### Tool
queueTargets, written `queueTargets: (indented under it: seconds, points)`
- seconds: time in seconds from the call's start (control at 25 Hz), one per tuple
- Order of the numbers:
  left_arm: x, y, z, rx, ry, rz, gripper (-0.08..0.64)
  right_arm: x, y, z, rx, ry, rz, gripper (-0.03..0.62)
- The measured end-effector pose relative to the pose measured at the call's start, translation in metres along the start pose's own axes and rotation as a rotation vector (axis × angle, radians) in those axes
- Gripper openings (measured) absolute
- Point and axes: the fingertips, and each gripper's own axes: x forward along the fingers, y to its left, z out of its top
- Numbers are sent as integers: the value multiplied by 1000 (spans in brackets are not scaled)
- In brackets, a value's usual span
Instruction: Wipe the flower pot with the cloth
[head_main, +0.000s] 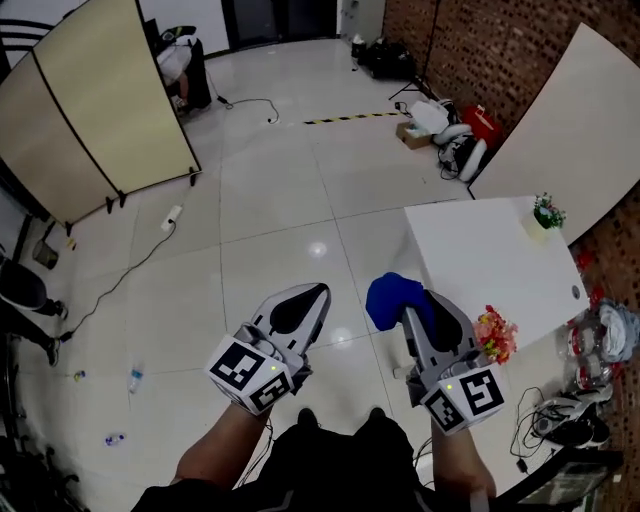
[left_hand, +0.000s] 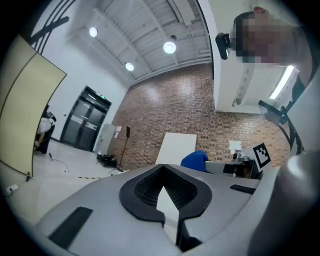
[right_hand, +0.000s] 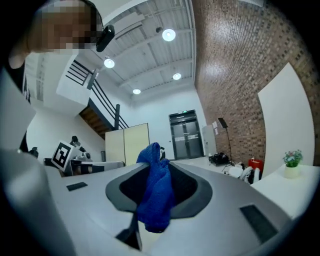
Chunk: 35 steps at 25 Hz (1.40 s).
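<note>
A small white flower pot (head_main: 541, 222) with a green plant stands at the far right corner of the white table (head_main: 480, 270); it also shows at the right of the right gripper view as the pot (right_hand: 291, 170). My right gripper (head_main: 418, 306) is held in the air left of the table's near corner, shut on a blue cloth (head_main: 393, 299). The cloth (right_hand: 156, 192) hangs bunched between the jaws. My left gripper (head_main: 305, 299) hovers over the floor further left, shut with nothing in it. The cloth (left_hand: 195, 160) shows beyond its jaws.
A pink and orange flower bunch (head_main: 497, 335) sits at the table's near edge. A beige folding screen (head_main: 95, 110) stands far left, a white board (head_main: 565, 115) leans on the brick wall, bags (head_main: 450, 130) lie beyond the table, and cables and a bottle (head_main: 135, 378) lie on the floor.
</note>
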Motion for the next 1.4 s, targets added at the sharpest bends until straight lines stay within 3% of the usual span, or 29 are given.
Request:
queueTargets:
  seconds: [0.36, 0.68, 0.88, 1.12, 1.4]
  points:
    - [74, 0, -16, -34, 27, -208, 4, -10, -40, -7, -18, 1, -205, 97]
    - [161, -22, -37, -14, 69, -365, 4, -28, -113, -9, -15, -43, -393, 98]
    - [207, -48, -47, -25, 118, -538, 4, -49, -145, -4, -26, -53, -573, 98]
    - [240, -53, -54, -40, 174, -781, 5, -65, -167, 2, -40, -77, -864, 98]
    - [264, -64, -62, -68, 212, -946, 4, -87, -170, 1, -18, -94, -1092, 98]
